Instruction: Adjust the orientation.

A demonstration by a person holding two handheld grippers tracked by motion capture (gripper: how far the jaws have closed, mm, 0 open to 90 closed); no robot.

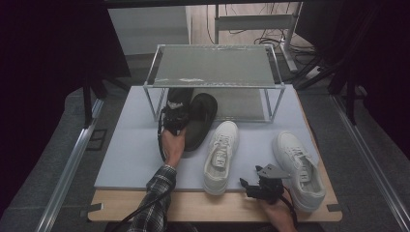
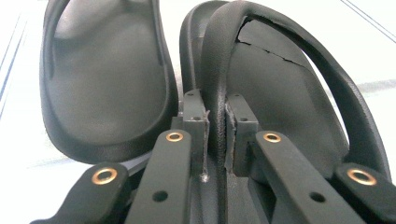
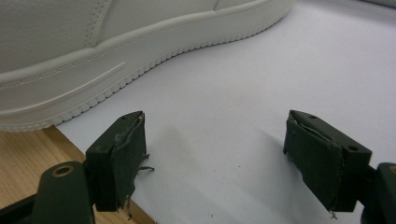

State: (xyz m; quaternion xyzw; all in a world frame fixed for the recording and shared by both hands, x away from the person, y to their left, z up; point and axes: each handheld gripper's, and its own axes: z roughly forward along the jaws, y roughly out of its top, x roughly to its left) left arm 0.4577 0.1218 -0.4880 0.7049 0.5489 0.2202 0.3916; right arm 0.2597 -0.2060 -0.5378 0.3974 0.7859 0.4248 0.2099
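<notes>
Black rubber slide sandal (image 1: 199, 121) lay toe-first toward the grey metal two-tier shoe rack (image 1: 212, 67), long axis pointing into the lower shelf, beside its twin (image 2: 102, 79); the left gripper (image 1: 173, 116) was clenched on its strap (image 2: 217, 93), while the right gripper (image 1: 263, 186) sat released by the white leather sneakers (image 1: 220, 154) on the bench (image 1: 130, 145)

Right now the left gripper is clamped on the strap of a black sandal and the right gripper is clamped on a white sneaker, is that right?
Not quite. The left gripper is clamped on the black sandal's strap, but the right gripper holds nothing: the right gripper view shows its jaws standing wide open over the mat, with the white sneaker lying beside them, apart.
</notes>
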